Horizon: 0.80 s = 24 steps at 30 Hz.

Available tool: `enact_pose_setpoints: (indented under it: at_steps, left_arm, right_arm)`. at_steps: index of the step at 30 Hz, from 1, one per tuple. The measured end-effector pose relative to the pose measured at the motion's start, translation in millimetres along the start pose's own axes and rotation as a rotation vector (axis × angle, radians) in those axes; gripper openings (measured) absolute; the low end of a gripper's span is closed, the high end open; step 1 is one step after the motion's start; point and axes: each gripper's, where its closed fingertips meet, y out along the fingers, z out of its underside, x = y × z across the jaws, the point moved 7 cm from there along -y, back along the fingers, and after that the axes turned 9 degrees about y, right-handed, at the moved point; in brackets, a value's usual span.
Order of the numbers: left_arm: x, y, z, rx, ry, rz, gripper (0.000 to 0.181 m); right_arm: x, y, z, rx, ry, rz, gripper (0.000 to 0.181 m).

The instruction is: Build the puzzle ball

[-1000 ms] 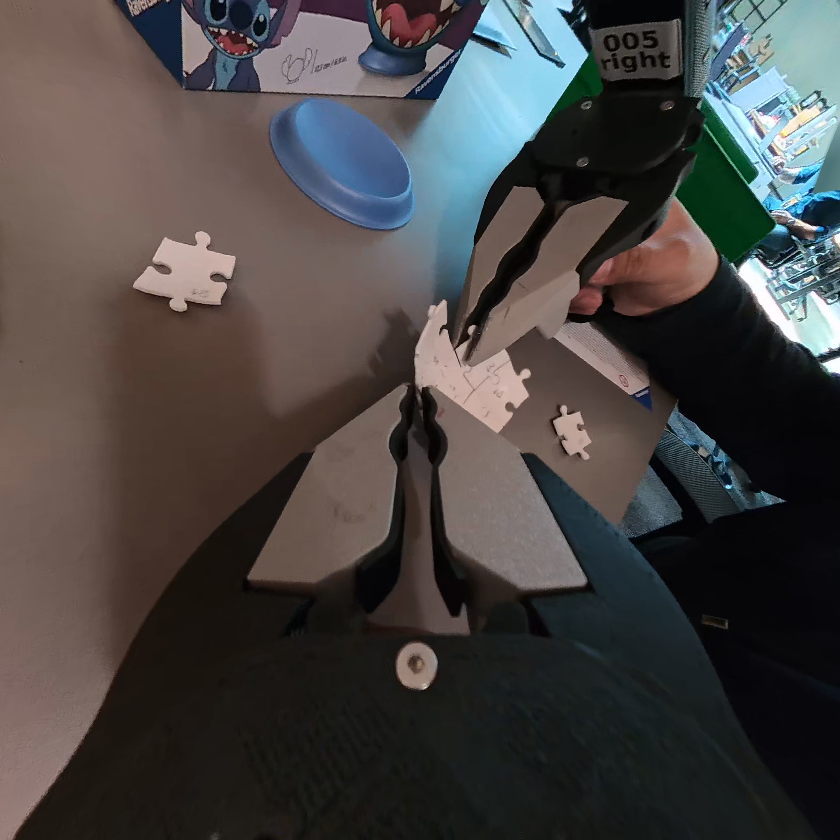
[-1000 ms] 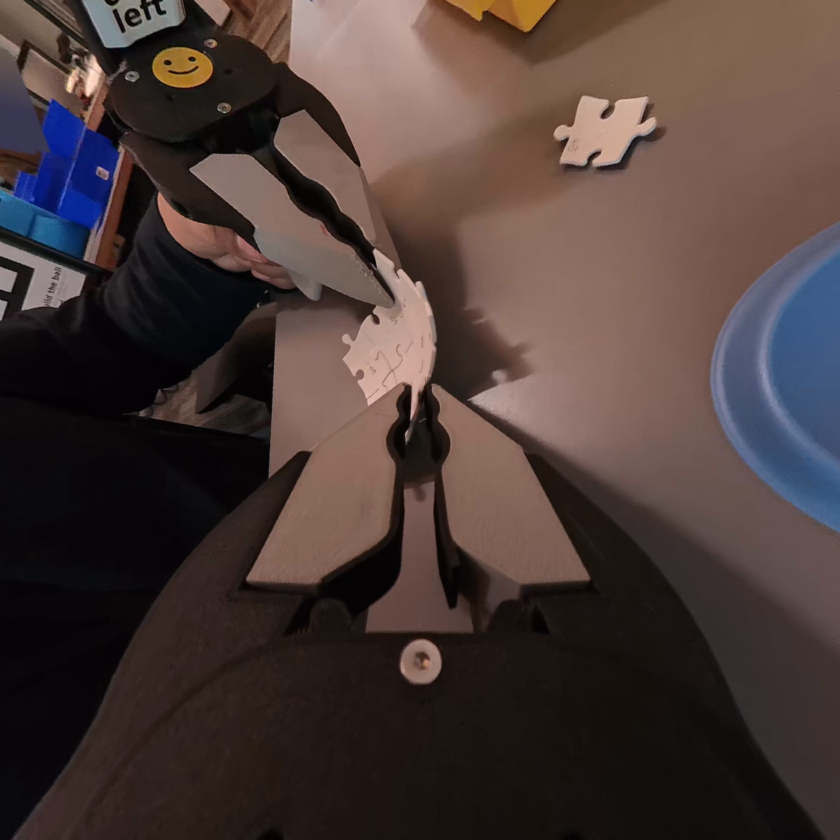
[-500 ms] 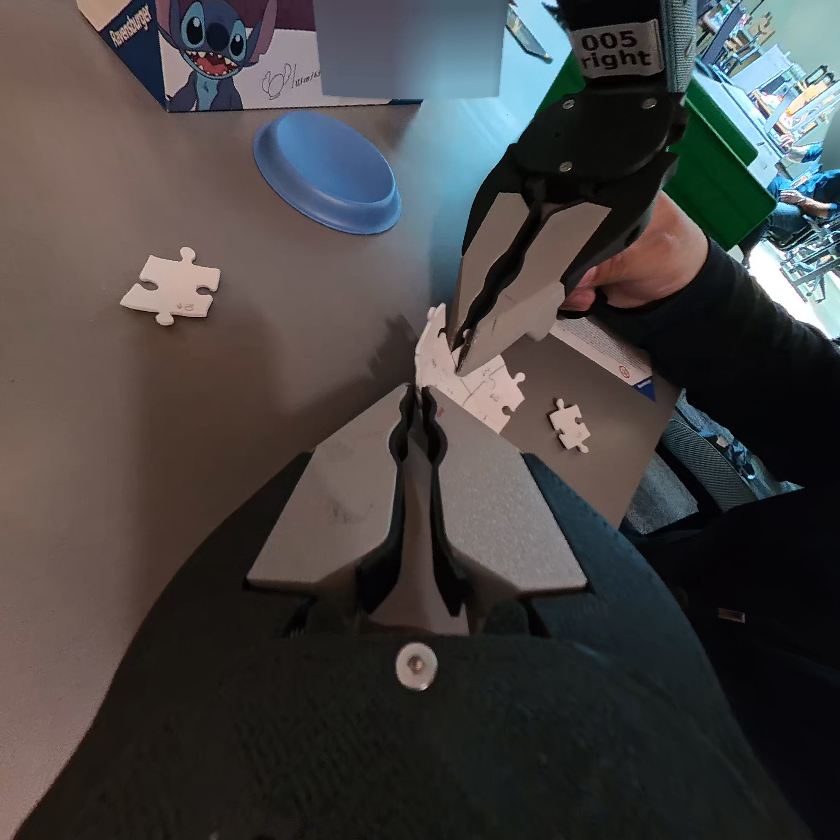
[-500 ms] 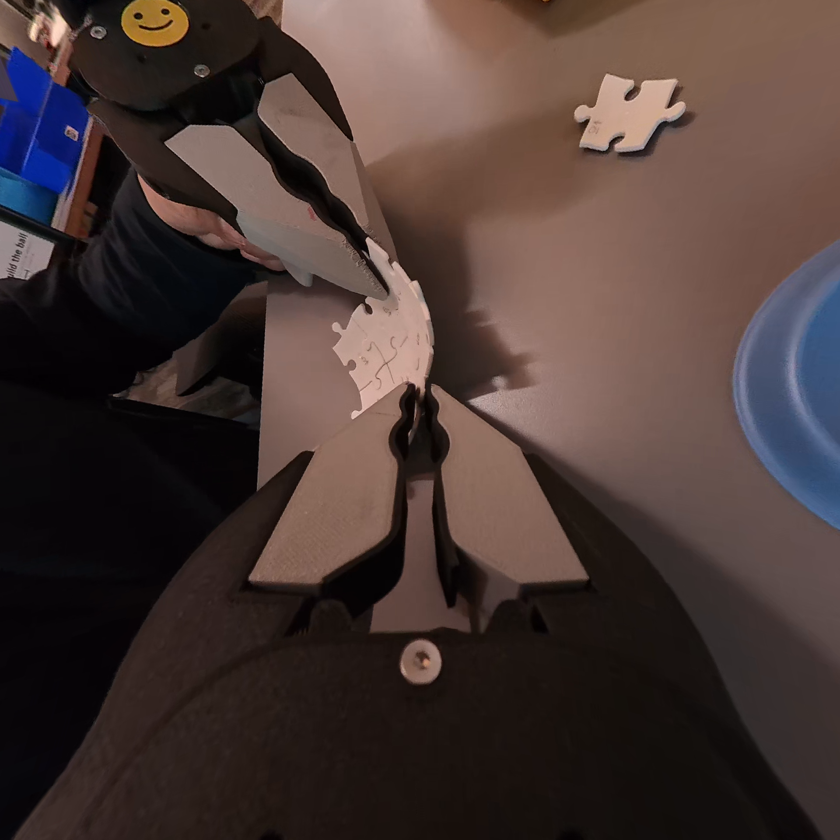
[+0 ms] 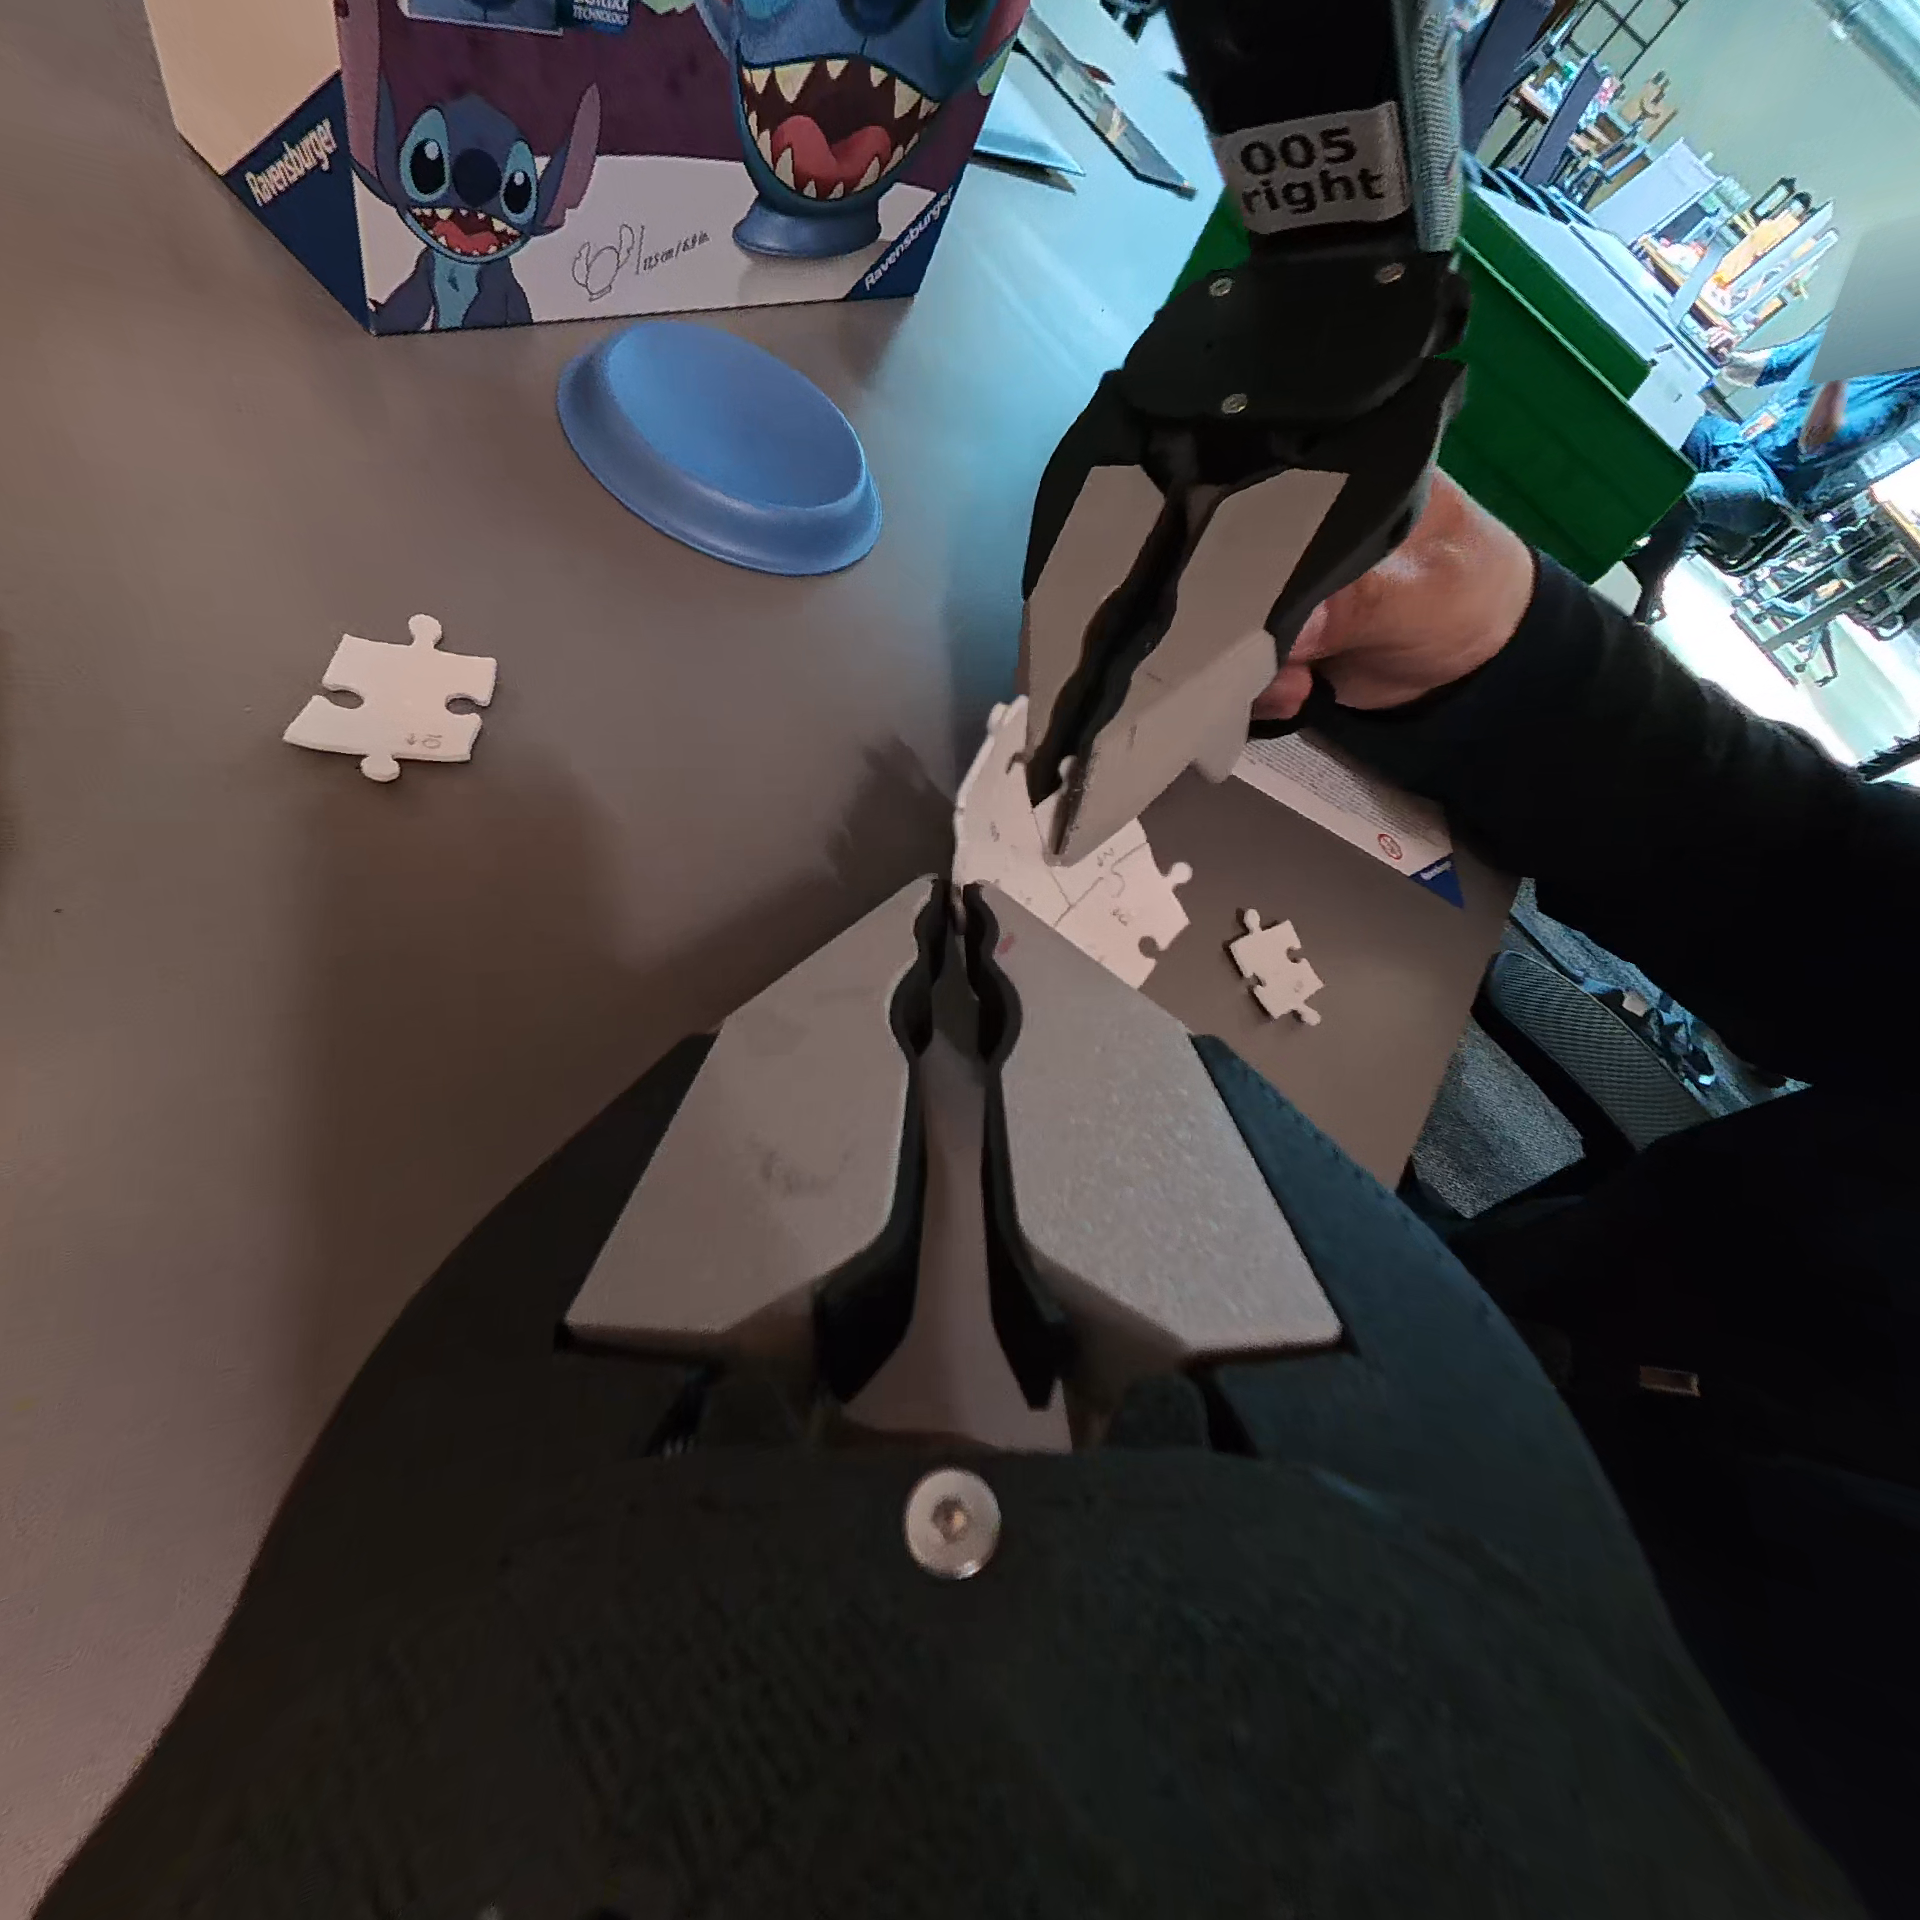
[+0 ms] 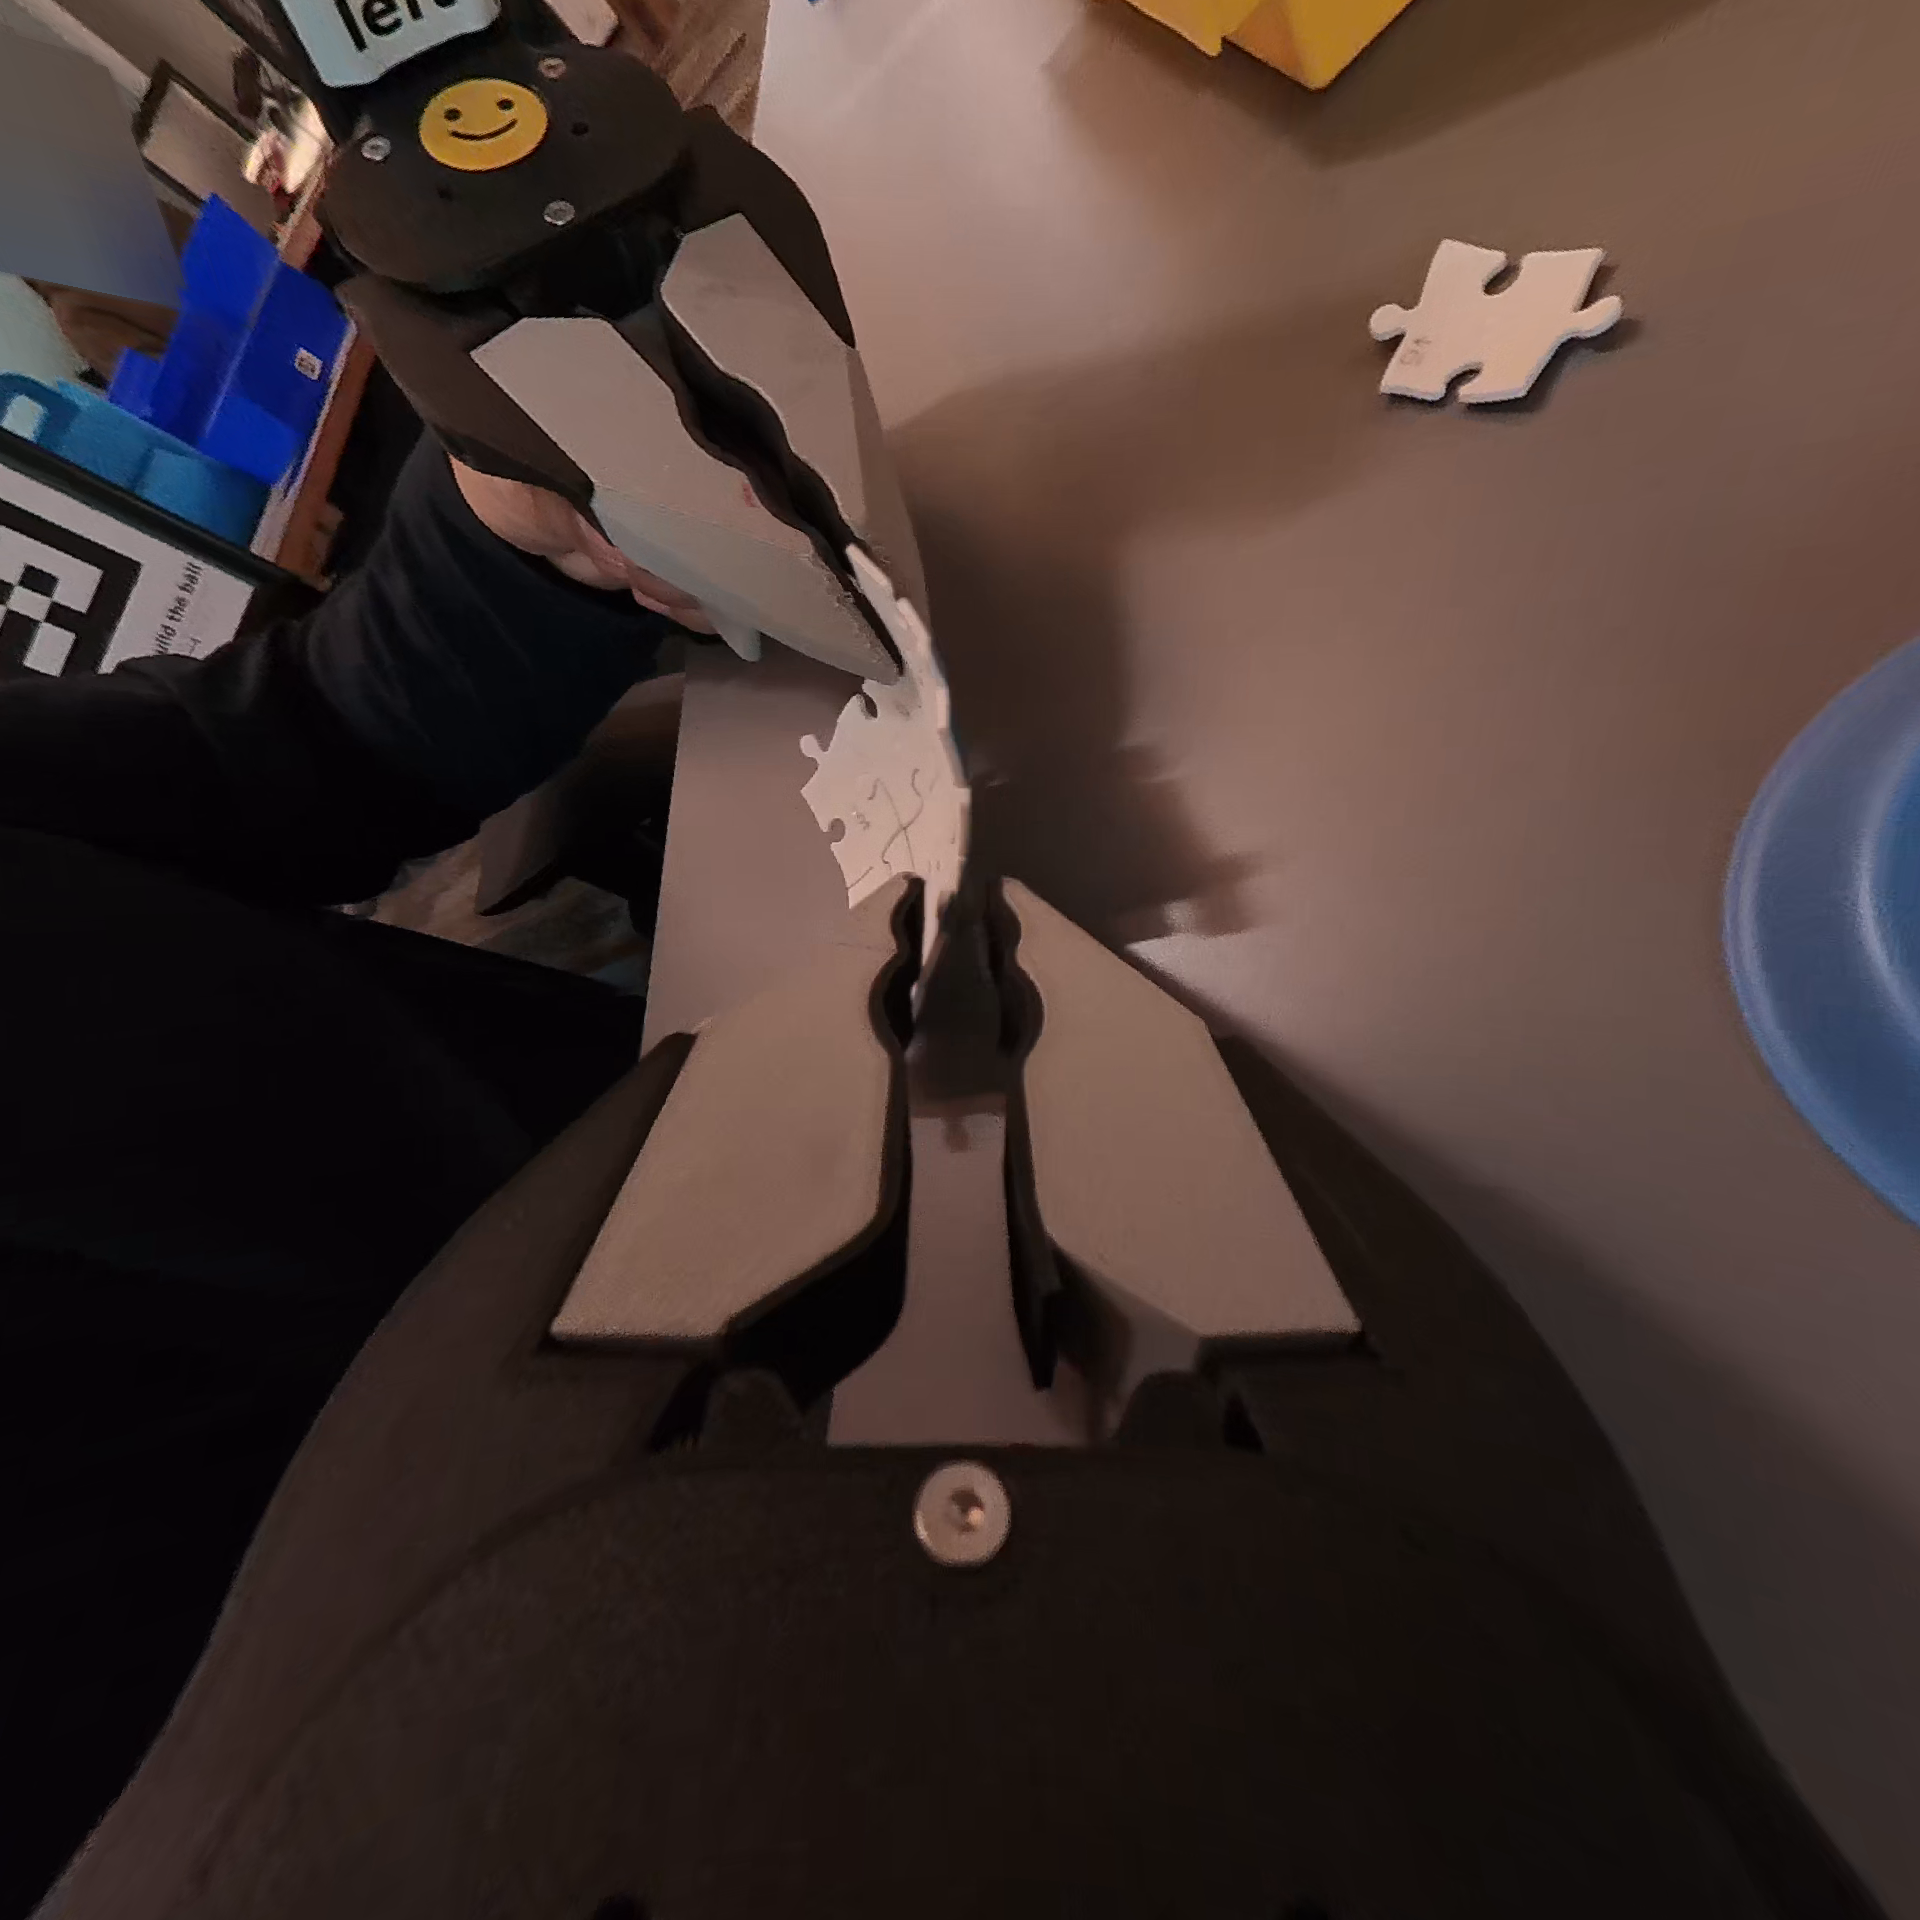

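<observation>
A: What sits closest in the left wrist view?

B: The left gripper (image 5: 956,902), its fingers pressed together on the lower edge of the joined puzzle section (image 5: 1091,883), a curved white patch of several interlocked pieces held up off the desk (image 5: 623,935).

A: And the right gripper?

B: The right gripper (image 5: 1051,831) comes down from above onto the upper part of the same section. In that view its fingers look close together around the white edge. In the right wrist view, the right gripper (image 6: 956,904) shows a narrow gap between its tips, with the section (image 6: 894,800) running into that gap; the picture is blurred there, so I cannot tell whether they truly pinch it.

A: What lies around it?

B: Just beside the section, toward the desk's near edge, a small loose puzzle piece (image 5: 1278,966) lies flat. A printed leaflet (image 5: 1351,800) sits under the person's right hand (image 5: 1392,634), partly hidden. Well apart to the other side lies a larger white puzzle piece (image 5: 400,696), blank side up.

A: Farther back?

B: A round blue stand (image 5: 717,457), shaped like a shallow dish, then the puzzle box (image 5: 623,156) with a blue cartoon creature on it. Beyond the desk is a green container (image 5: 1538,416).
</observation>
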Motion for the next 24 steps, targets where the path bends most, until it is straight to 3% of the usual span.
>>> enact_pose_setpoints:
  at_steps: [6, 13, 24]
  left_arm:
    - [-2.6, 0.3, -0.6, -0.008, 0.011, 0.023, 0.0]
    - [-4.1, 1.4, 0.3, 0.003, 0.015, 0.024, 0.001]
    - [-6.7, -1.0, -0.5, -0.02, 0.007, 0.049, 0.002]
  right_arm:
    - [5.7, 1.7, 5.7, 0.046, -0.046, -0.042, 0.009]
    - [5.4, 5.0, 7.3, 0.08, -0.105, 0.045, 0.0]
    - [6.0, 4.3, 6.8, 0.071, -0.071, 0.021, 0.0]
